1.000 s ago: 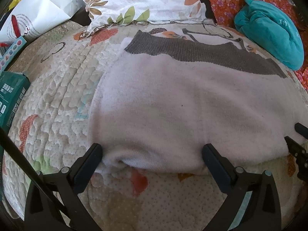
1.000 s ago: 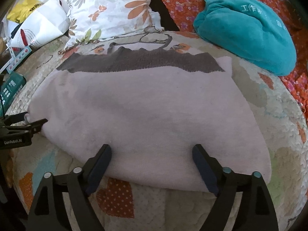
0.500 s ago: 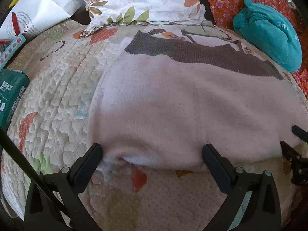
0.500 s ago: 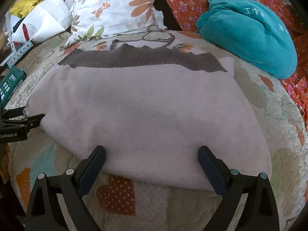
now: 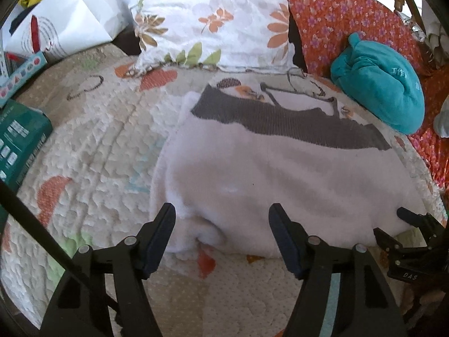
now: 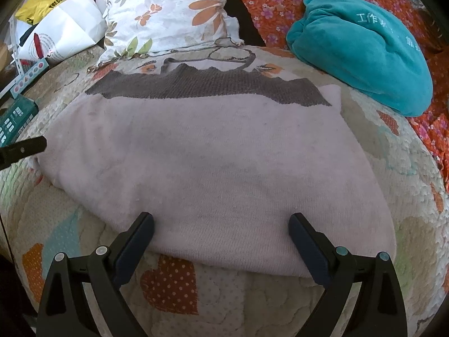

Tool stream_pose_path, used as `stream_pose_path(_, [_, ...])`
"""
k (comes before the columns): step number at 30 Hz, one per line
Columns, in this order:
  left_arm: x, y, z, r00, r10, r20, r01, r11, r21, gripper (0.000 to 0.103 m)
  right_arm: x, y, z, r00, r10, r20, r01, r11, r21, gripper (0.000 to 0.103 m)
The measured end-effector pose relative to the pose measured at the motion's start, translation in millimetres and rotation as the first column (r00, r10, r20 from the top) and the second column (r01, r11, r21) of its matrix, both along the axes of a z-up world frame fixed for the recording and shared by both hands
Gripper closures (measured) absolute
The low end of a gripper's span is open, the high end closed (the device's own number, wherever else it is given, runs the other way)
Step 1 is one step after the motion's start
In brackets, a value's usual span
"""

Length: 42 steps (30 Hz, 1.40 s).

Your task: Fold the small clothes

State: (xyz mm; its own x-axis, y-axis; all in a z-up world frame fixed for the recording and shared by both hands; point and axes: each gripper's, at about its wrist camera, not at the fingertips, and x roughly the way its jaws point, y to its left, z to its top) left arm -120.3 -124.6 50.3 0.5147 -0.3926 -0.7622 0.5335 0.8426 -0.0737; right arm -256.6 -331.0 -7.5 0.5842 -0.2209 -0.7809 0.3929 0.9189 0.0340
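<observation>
A pale pink knit garment (image 5: 280, 174) with a dark grey band (image 5: 289, 120) along its far edge lies folded flat on a patterned quilt (image 5: 92, 151). It also shows in the right wrist view (image 6: 219, 154), with its grey band (image 6: 207, 88) at the far side. My left gripper (image 5: 221, 219) is open at the garment's near left corner, where the hem bunches up. My right gripper (image 6: 221, 224) is open over the near edge, holding nothing. The right gripper's tips (image 5: 412, 224) show at the garment's right corner in the left wrist view.
A floral pillow (image 5: 213, 19) lies behind the garment. A teal bundle (image 6: 362, 53) rests on orange floral fabric (image 6: 275, 2) at the back right. A white paper bag (image 5: 64, 25) and a green box (image 5: 19, 137) sit at the left.
The left gripper has moved right and its jaws have narrowed; the garment's near left corner now bunches up between them. The right gripper has drawn back a little from the near edge.
</observation>
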Motion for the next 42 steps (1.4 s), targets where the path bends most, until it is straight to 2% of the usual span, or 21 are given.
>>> stream_pose_path(6, [2.7, 3.0, 1.6, 1.0, -0.003, 0.015, 0.003, 1.0, 0.015, 0.035, 0.0, 0.2, -0.5, 1.0, -0.001, 0.005, 0.001, 1.0, -0.006, 0.004])
stream_pose_path(24, [16.9, 14.8, -0.1, 0.999, 0.028, -0.029, -0.028, 1.0, -0.001, 0.035, -0.1, 0.6, -0.8, 1.0, 0.001, 0.006, -0.001, 1.0, -0.007, 0.003])
stream_pose_path(26, [26.9, 25.1, 6.8, 0.998, 0.065, -0.021, -0.066, 0.998, -0.016, 0.035, 0.2, 0.3, -1.0, 1.0, 0.001, 0.006, -0.001, 1.0, -0.007, 0.003])
stream_pose_path(29, [50.6, 54.2, 20.6, 0.985, 0.171, -0.015, -0.171, 0.984, -0.045, 0.035, -0.5, 0.9, -1.1, 1.0, 0.001, 0.007, -0.001, 1.0, -0.007, 0.003])
stream_pose_path(31, [66.8, 75.9, 26.0, 0.968, 0.248, -0.022, -0.249, 0.968, -0.04, 0.035, -0.1, 0.9, -1.3, 1.0, 0.001, 0.006, -0.001, 1.0, -0.009, 0.003])
stream_pose_path(34, [82.3, 98.8, 26.2, 0.946, 0.318, -0.06, -0.32, 0.947, -0.038, 0.035, -0.2, 1.4, -0.8, 1.0, 0.001, 0.009, -0.001, 1.0, -0.012, 0.003])
stream_pose_path(38, [89.0, 118.5, 29.7, 0.93, 0.358, -0.089, -0.364, 0.929, -0.064, 0.035, -1.8, 3.2, -0.3, 1.0, 0.003, 0.016, -0.003, 1.0, -0.026, 0.003])
stream_pose_path(42, [85.7, 127.2, 40.7, 0.931, 0.356, -0.086, -0.364, 0.926, -0.105, 0.034, -5.3, 5.0, 2.8, 1.0, 0.017, 0.01, -0.017, 0.999, -0.033, 0.003])
